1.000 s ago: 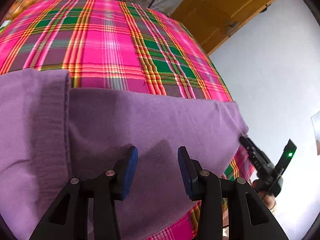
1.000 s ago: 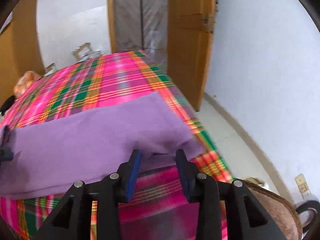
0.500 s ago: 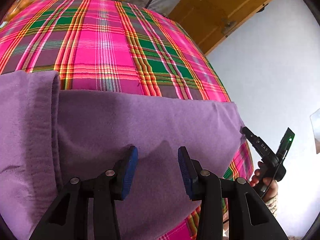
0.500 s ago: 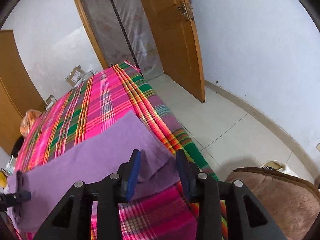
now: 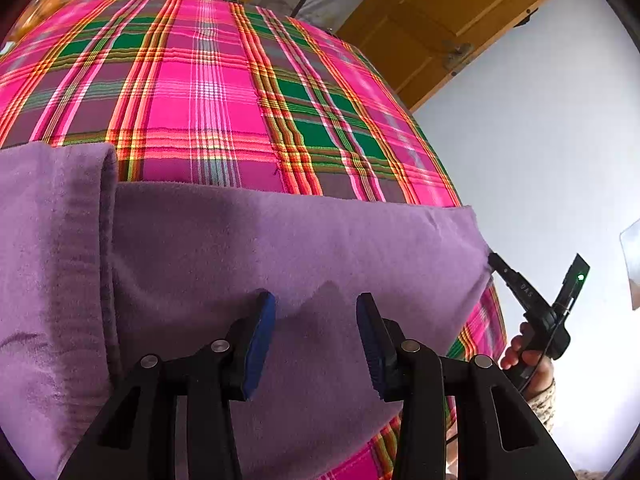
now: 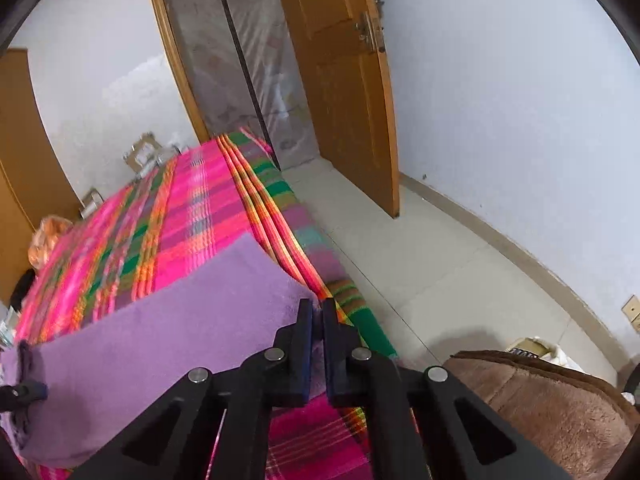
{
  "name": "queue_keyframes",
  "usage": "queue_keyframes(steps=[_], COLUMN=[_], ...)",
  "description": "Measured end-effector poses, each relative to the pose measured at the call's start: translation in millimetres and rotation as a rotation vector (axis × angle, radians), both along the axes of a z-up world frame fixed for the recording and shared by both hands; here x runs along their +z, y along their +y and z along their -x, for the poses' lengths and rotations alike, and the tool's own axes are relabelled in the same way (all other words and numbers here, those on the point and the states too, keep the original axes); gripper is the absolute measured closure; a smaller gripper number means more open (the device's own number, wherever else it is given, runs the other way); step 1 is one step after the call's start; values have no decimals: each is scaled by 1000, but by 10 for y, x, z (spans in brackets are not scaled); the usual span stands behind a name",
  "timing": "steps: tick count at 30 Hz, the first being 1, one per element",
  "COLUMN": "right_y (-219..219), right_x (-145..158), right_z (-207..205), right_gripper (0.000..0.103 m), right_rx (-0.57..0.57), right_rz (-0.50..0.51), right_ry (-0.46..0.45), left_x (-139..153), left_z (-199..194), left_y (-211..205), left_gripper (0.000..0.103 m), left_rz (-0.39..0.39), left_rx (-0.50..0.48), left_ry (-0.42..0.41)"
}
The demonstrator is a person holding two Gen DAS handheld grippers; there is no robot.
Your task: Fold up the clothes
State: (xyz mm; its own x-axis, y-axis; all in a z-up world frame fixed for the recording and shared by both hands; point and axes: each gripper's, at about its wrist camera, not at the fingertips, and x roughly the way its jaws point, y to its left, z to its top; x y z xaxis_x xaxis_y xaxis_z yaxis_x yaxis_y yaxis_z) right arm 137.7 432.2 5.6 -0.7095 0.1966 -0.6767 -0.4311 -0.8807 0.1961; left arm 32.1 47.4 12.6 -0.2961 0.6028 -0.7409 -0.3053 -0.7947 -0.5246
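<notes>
A: Purple garment (image 5: 280, 248) is seen spread across the near part of the plaid bedspread (image 5: 208, 92); a soft, fuzzy fleece nap is shown, with a rolled, stitched edge at the left.

B: And the bedspread's surface?

A: A flat woven cloth is shown, checked in pink, green and orange, draped over the bed's edge towards the tiled floor (image 6: 420, 256).

B: How are the jaws set?

A: The left gripper (image 5: 316, 312) is held wide apart above the fleece, with nothing between its blue ribbed pads (image 5: 260, 344). The right gripper (image 6: 314, 340) is pinched tight on the garment's right corner, with purple cloth seen between the pads.

B: What has changed since the earlier frames?

A: Half a second ago the right gripper's jaws were spread about that corner; they have since been closed on it. The left gripper's spread is unchanged, though the fleece is seen from slightly nearer.

B: Anything else in view?

A: A wooden door (image 6: 344, 80) is shown standing ajar, and a brown plush cushion (image 6: 540, 400) lies at the lower right.
</notes>
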Motion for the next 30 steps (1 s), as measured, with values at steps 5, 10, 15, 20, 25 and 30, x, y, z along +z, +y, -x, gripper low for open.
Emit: queue_keyframes(steps=[5,10,15,20,25,30], right_y=[25,130,146,72,-49,-108], right_x=[-2,47,3,-57,-38,-52], right_z=[-25,-219,-494,-487,-325,-202], right_gripper=[91,82,59,56,55,54], right_rx=[-22,-51,-66,-54,-55,-61], right_rz=[16,132,245,247,155,112], right_ry=[-18,51,95,68,33,25], left_x=[-4,-6,-10,-16,-11,-8], left_z=[-9,-23,-36,-48,-60,-64], left_y=[-2,3,6,2,-12,-6], left_gripper=[59,59,59,59,59,59], left_rz=[-3,-8,-11,-15,-18,-15], left_rx=[5,0,-4,-5,-4,-5], left_ry=[0,1,3,7,16,21])
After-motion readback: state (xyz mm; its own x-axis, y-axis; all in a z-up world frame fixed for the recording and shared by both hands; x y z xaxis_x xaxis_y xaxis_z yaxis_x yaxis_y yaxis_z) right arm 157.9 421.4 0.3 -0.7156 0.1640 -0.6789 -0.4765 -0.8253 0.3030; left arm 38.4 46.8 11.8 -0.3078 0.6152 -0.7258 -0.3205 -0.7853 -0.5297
